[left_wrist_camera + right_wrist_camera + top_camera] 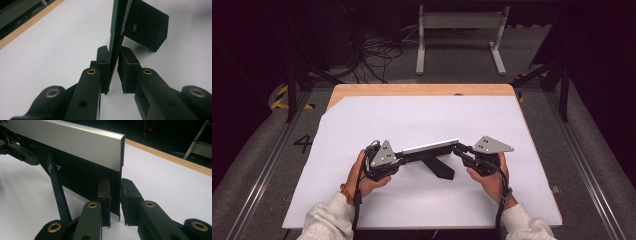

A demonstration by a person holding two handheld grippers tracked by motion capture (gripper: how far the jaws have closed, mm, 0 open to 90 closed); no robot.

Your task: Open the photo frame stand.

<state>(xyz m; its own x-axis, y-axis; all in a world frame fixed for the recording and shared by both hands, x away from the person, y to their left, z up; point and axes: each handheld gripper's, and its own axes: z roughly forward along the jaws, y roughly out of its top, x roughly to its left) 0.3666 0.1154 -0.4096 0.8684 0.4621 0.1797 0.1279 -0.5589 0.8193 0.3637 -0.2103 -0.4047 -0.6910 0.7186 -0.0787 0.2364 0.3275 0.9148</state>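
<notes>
- Basically a two-handed hold: the left gripper (pixel 398 159) and the right gripper (pixel 462 151) each take one end of a long flat panel (pixel 430 147) so it stands on edge, silver strip on top.
- Left gripper view: the panel (pixel 115 42) edge, showing green, sits between the two black pads (pixel 103 68); one pad is flat on it, the other looks just off or barely touching, so I cannot tell if this end is truly clamped.
- Right gripper view: the panel (pixel 82 167) end sits in the jaws, the near pad on it, a thin gap at the other; I cannot tell whether the grip is firm.
- Why end-on: holding both short ends probably keeps the thin panel upright and steady; it would likely flop with one end free.
- A black bracket (pixel 438 166) hangs off the panel's middle and reaches to the sheet, probably a foot or stand.
- The panel is low over the near-centre of the table, between both hands.
- Surface: white sheet (pixel 412 115) over a wooden table (pixel 422 89), one far corner clipped.
- Room: dark, grey floor, tangled cables (pixel 377 52), a white frame (pixel 459 35) beyond, tripod legs at both sides.
</notes>
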